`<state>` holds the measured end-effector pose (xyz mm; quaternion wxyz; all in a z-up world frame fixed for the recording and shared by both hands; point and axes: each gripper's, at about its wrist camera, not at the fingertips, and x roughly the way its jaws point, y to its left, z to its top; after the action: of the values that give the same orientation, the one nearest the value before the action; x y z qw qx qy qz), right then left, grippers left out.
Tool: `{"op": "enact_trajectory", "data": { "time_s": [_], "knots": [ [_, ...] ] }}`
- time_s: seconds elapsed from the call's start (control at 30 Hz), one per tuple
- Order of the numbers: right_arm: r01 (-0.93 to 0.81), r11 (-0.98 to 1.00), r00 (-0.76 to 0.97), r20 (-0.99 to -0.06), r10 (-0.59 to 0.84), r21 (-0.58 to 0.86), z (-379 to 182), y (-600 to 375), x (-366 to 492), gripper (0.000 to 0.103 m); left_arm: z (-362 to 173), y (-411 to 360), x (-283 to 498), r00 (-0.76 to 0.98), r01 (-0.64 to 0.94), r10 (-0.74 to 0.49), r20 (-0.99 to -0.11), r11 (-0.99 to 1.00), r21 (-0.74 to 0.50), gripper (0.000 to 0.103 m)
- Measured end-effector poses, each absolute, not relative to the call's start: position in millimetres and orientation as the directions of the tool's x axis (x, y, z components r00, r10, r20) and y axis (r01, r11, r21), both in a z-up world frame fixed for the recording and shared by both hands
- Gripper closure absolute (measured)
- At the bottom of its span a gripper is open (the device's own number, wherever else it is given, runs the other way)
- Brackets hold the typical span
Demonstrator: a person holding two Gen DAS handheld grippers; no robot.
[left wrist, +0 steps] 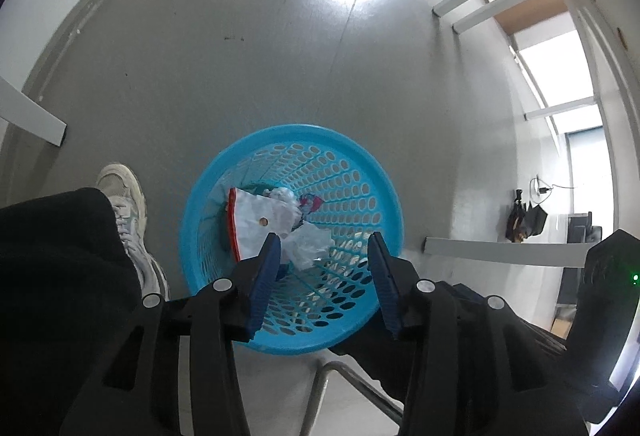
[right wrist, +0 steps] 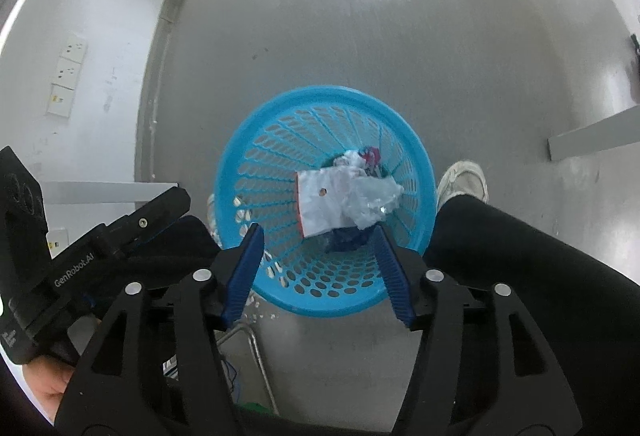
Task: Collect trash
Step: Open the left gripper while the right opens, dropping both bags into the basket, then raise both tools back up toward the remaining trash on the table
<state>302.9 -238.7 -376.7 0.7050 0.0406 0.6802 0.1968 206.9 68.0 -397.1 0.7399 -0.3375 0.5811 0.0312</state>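
A blue perforated plastic waste basket point(left wrist: 360, 171) stands on the grey floor; it also shows in the right wrist view point(right wrist: 256, 155). Inside lie a white plastic bag with a red edge point(left wrist: 256, 224) point(right wrist: 320, 199), crumpled clear plastic point(left wrist: 308, 244) point(right wrist: 372, 195) and a colourful wrapper point(left wrist: 310, 201) point(right wrist: 370, 153). My left gripper point(left wrist: 325, 242) hovers above the basket, open and empty. My right gripper point(right wrist: 318, 234) is also above it, open and empty. The left gripper's body point(right wrist: 100, 248) shows at the left of the right wrist view.
The person's black-trousered leg point(left wrist: 60, 256) and white sneaker point(left wrist: 128, 220) stand left of the basket; they show on the right in the right wrist view point(right wrist: 464, 179). White table legs point(left wrist: 500, 252) and a wall with sockets point(right wrist: 68, 75) surround the floor. A metal chair frame point(left wrist: 332, 376) is below.
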Motion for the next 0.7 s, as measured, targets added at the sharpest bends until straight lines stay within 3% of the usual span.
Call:
{"op": "enact_trajectory", "data": {
  "time_s": [0.5, 0.7],
  "knots": [
    [-0.361, 0.893, 0.202, -0.913, 0.356, 0.268, -291, -262, 251, 0.038, -314, 79, 143, 0.479, -0.375, -0.207, -0.853, 0.83, -0.412, 0.041],
    [-0.384, 0.861, 0.201, -0.88, 0.431, 0.334, -254, -285, 228, 0.032, -288, 71, 111, 0.503, -0.348, -0.195, -0.842, 0.846, -0.405, 0.039]
  ]
}}
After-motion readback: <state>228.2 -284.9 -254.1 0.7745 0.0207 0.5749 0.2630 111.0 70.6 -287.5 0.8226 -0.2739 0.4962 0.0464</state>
